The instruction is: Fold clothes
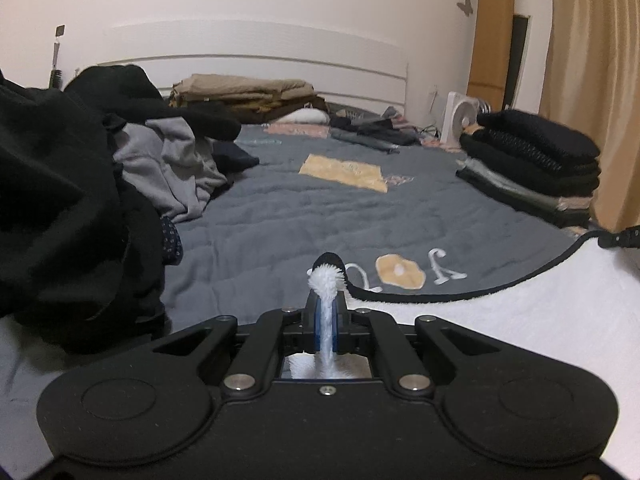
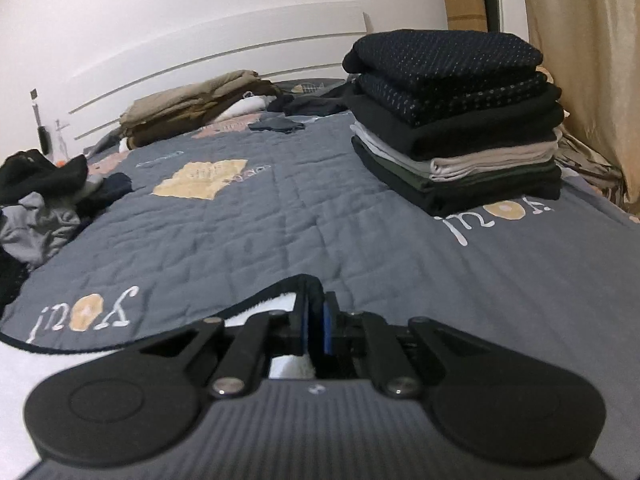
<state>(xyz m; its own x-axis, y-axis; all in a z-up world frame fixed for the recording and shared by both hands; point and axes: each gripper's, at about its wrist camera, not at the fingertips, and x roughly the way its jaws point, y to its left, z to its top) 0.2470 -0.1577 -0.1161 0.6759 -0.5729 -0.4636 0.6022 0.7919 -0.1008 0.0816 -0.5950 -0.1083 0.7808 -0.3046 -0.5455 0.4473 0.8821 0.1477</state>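
left gripper [image 1: 326, 300]: jaws clenched on the white fleece garment [image 1: 520, 312], a pinch of white pile and black trim sticking up between them
right gripper [image 2: 316, 316]: jaws clenched on the same garment's black-trimmed edge [image 2: 256, 300]
garment location: near end of the bed, spread between the two grippers; white fuzzy side up, thin black border curving across the quilt
bed cover [image 1: 320, 216]: grey quilted, tan patches and white lettering, mostly bare in the middle
unfolded pile [image 1: 60, 184]: black and grey clothes heaped on the bed's left side, seen close in the left wrist view
folded stack [image 2: 456, 120]: dark, beige and olive items stacked neatly on the bed's right side, next to the curtain [image 2: 580, 80]
tan bedding [image 1: 240, 92]: folded by the white headboard [image 1: 260, 60], far end
fan [image 1: 460, 120]: small white one, beyond the bed, near the wall
focus: both views slightly blurred
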